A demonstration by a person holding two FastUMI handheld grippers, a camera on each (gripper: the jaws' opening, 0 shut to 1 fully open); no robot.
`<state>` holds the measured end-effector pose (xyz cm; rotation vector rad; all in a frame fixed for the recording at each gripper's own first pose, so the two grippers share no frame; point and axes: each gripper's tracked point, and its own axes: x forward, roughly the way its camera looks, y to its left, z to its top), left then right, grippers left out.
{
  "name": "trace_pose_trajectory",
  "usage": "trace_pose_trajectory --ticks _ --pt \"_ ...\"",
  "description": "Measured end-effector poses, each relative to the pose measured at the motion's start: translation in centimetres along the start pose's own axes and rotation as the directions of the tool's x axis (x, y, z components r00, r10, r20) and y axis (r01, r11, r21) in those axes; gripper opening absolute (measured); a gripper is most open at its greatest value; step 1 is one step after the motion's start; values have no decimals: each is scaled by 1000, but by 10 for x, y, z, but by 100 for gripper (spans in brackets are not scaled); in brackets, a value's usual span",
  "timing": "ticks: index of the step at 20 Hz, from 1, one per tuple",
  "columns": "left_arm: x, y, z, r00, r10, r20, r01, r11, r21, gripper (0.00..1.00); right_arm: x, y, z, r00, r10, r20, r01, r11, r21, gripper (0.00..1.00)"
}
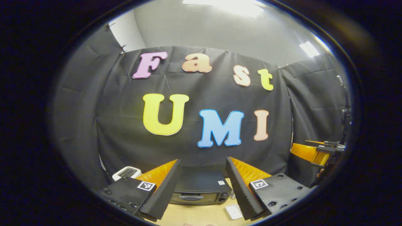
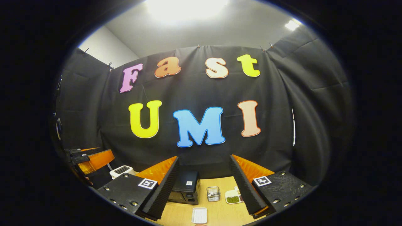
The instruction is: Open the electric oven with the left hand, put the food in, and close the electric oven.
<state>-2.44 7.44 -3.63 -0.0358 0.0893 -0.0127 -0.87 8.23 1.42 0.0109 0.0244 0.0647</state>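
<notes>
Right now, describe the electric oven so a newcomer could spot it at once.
Start at the wooden table below the black cloth wall. At its back stands the electric oven, a dark box, door shut, with knobs at the front's right. The white toaster on its left is smaller and pale; the wire basket on its right is see-through.

From the right gripper view I see bare table (image 2: pixel 216 213) at lower centre. A white tray (image 2: pixel 199 215) lies on it nearest me; a small wire basket (image 2: pixel 213 193) and a dish of green food (image 2: pixel 234 197) stand beside the closed oven (image 2: pixel 186 191). A toaster (image 2: pixel 122 171) blocks the lower left.
</notes>
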Motion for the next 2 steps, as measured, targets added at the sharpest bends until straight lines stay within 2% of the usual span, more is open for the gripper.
trace_pose_trajectory --ticks 2 --pt "-4 7 0 1000 -6 3 6 1000 -5 98 -5 14 2 1000 14 3 -14 1000 15 96"
